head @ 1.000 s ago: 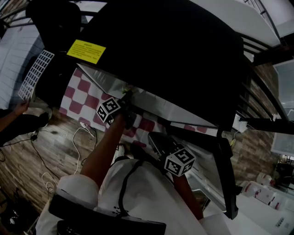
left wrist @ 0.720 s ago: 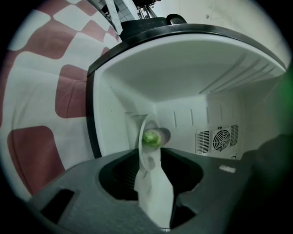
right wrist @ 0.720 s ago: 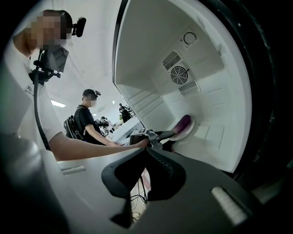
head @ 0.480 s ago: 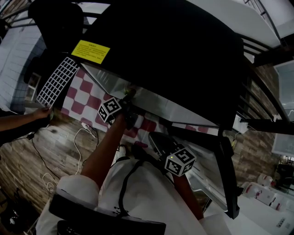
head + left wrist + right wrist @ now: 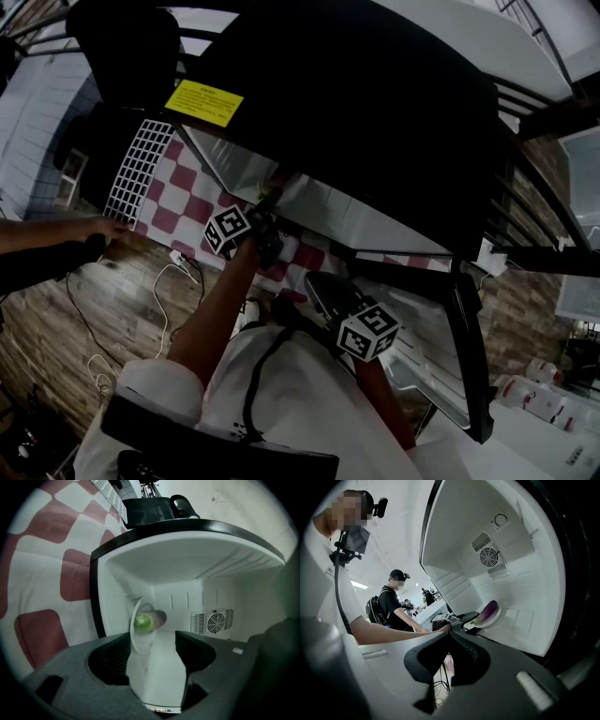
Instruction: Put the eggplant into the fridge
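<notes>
Setting the plate [image 5: 154,677] down level is what this step wants, by my reading. The left gripper [image 5: 152,641] is clenched on the near rim of the white plate. The eggplant [image 5: 149,619] lies on the plate at the 12 o'clock end of the jaws, its green stalk at 9 o'clock of the purple body. Both are already inside the open fridge [image 5: 187,559], low over its white floor. The fan grille [image 5: 213,620] on the back wall sits off at 2 o'clock. From the left gripper view the plate shows nearly edge-on and tipped, and I cannot tell whether its far edge touches the floor.

A round vegetable on a tilted plate will likely roll, so I'd level the plate first. Then I'd lower it until the whole base bears on the floor, and only then let the jaws part. The pull-out should go straight back toward 6 o'clock, so the rim is not dragged along.

The right gripper [image 5: 449,637] is closed on nothing. In the head view it hangs outside the fridge at about 4 o'clock of the left one, and it looks best kept there, out of the way.

At 9 o'clock in the head view another person's hand [image 5: 108,225] holds a white wire shelf [image 5: 141,169] over a red-and-white checked cloth [image 5: 173,202]. That is well apart from the plate and no obstacle.
</notes>
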`<action>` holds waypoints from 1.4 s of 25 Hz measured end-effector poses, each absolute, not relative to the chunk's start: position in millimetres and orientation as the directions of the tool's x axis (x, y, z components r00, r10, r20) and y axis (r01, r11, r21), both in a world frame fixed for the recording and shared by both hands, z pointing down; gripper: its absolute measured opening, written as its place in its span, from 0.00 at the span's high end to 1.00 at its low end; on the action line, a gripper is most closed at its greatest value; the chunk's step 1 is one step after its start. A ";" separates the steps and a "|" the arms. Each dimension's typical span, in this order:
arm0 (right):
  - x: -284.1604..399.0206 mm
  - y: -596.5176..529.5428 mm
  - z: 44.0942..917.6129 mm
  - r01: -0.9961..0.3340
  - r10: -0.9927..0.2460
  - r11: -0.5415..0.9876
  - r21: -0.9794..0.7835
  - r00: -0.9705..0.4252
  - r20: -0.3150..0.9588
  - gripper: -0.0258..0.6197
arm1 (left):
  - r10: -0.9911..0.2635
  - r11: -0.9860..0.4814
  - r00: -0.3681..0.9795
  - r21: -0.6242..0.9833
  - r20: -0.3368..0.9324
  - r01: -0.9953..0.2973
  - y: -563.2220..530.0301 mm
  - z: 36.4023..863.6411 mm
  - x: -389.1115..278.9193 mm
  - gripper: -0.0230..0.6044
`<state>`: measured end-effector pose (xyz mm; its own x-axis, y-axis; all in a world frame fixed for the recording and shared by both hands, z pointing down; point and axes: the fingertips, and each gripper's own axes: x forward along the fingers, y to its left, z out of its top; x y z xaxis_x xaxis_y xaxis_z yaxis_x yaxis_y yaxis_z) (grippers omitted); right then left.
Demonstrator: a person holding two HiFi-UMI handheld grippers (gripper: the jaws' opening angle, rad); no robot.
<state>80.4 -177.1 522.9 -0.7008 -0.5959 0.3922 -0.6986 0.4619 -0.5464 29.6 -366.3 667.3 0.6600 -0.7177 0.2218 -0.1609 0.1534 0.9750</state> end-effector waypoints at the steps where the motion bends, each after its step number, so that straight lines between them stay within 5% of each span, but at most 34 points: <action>1: 79.1 -176.7 522.2 -0.699 -0.597 0.463 -0.545 -0.701 0.391 0.95 | -0.715 0.153 0.663 0.975 0.222 -0.162 -364.7 667.1 28.9 0.49; 25: 56.7 -149.4 506.1 -0.718 -0.643 0.460 -0.523 -0.675 0.362 0.95 | -0.680 0.094 0.711 0.982 0.182 -0.162 -330.8 644.2 8.0 0.48; 35: 47.0 -141.4 494.4 -0.729 -0.673 0.479 -0.489 -0.662 0.328 0.95 | -0.678 0.006 0.719 0.979 0.154 -0.204 -297.6 613.4 -24.2 0.64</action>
<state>47.0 -141.4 494.4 -0.6625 -0.6735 0.3279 -0.7291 0.4793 -0.4886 -24.2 -297.6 613.4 0.7191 -0.6777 0.1536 -0.2037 0.0057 0.9790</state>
